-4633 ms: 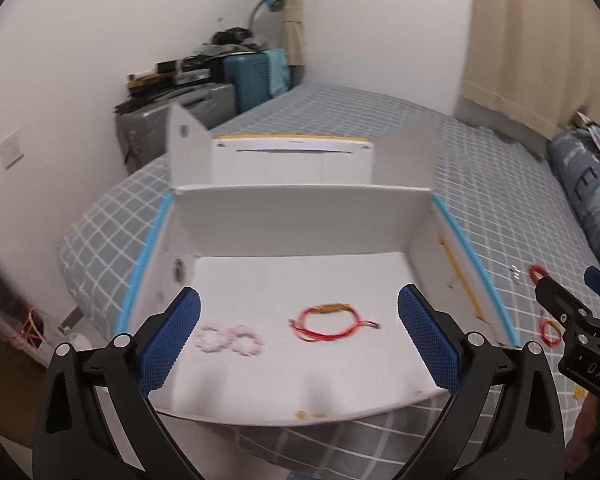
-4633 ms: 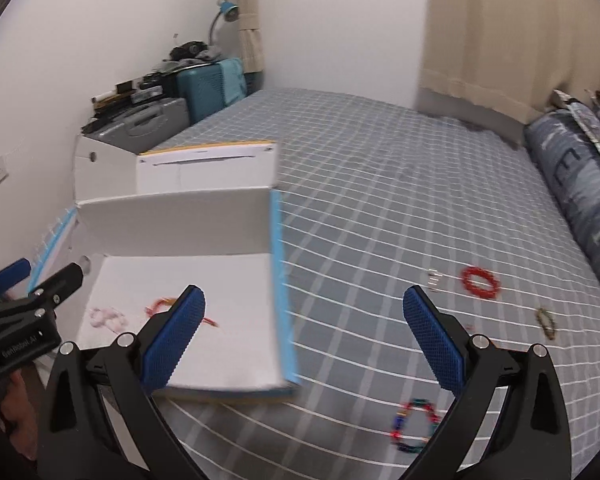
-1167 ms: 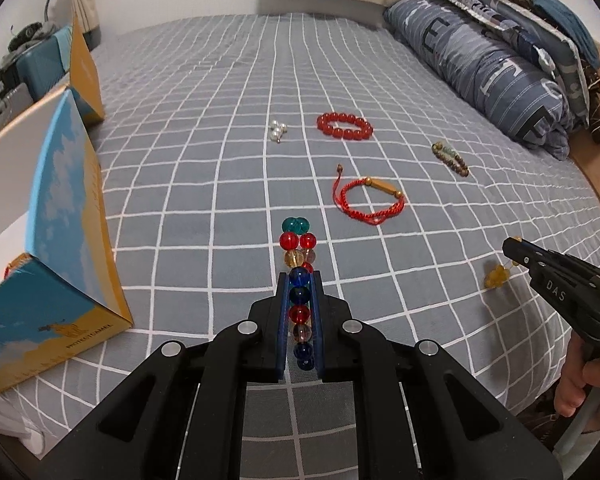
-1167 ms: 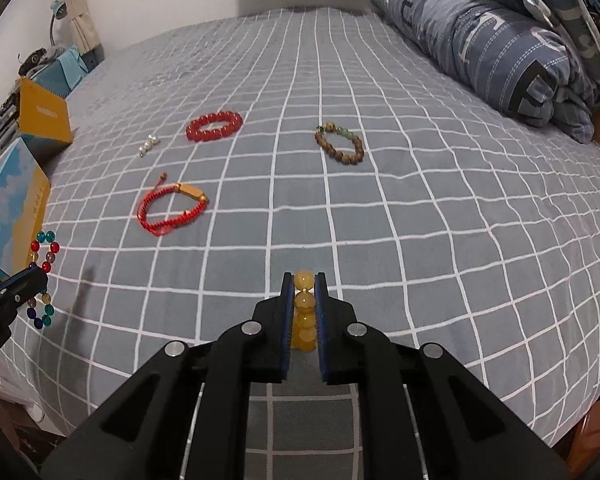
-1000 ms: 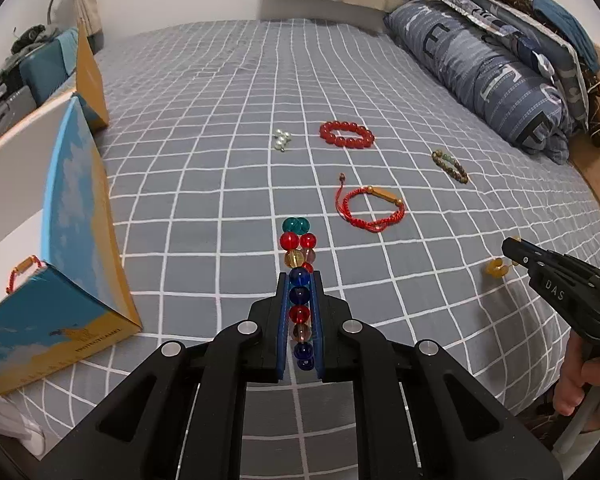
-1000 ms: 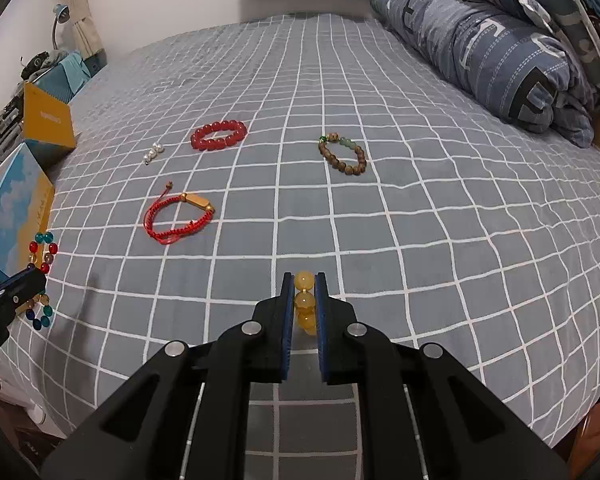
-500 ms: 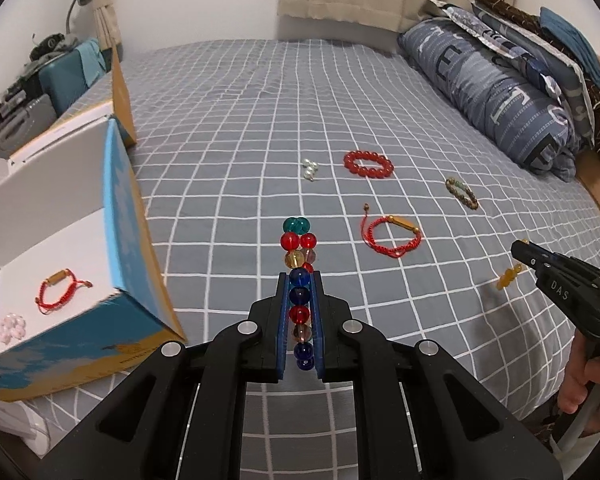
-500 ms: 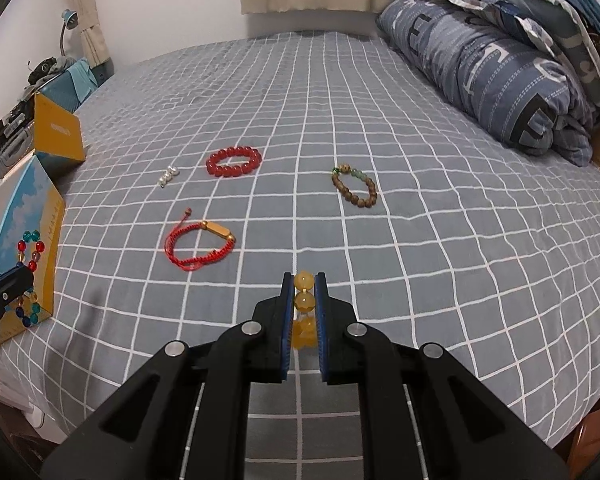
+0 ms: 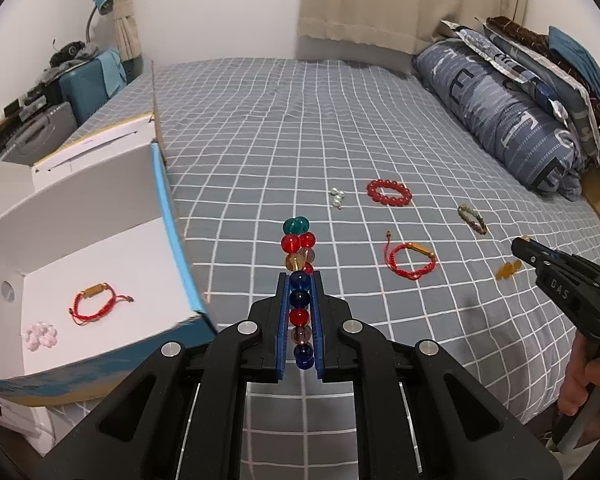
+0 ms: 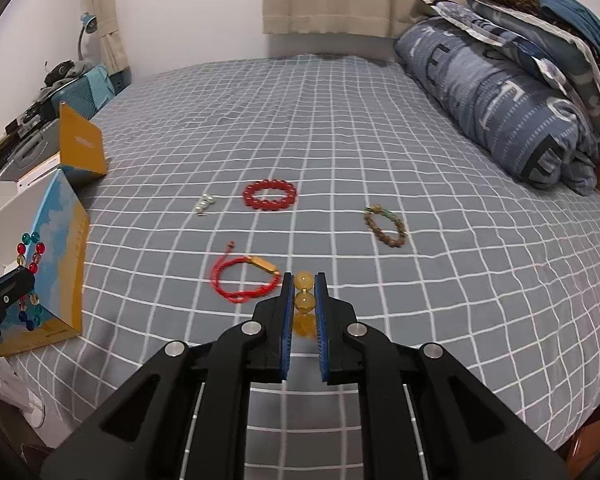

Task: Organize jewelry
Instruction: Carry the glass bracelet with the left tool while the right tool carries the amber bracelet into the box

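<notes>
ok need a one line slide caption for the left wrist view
Left gripper clamps a multicoloured glass-bead bracelet over the grey checked bedspread, beside the open white cardboard box holding a red cord bracelet.

Multicolored bead bracelet [image 9: 299,268] and amber bead bracelet [image 10: 304,294] pinched upright above bed.

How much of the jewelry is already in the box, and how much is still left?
Done: a red cord bracelet and a pink piece lie in the box.
In hand: left gripper holds multicolour beads; right gripper holds amber beads.
Left on the bed: red bead bracelet, brown bracelet, second red cord bracelet, pearl piece.
</notes>
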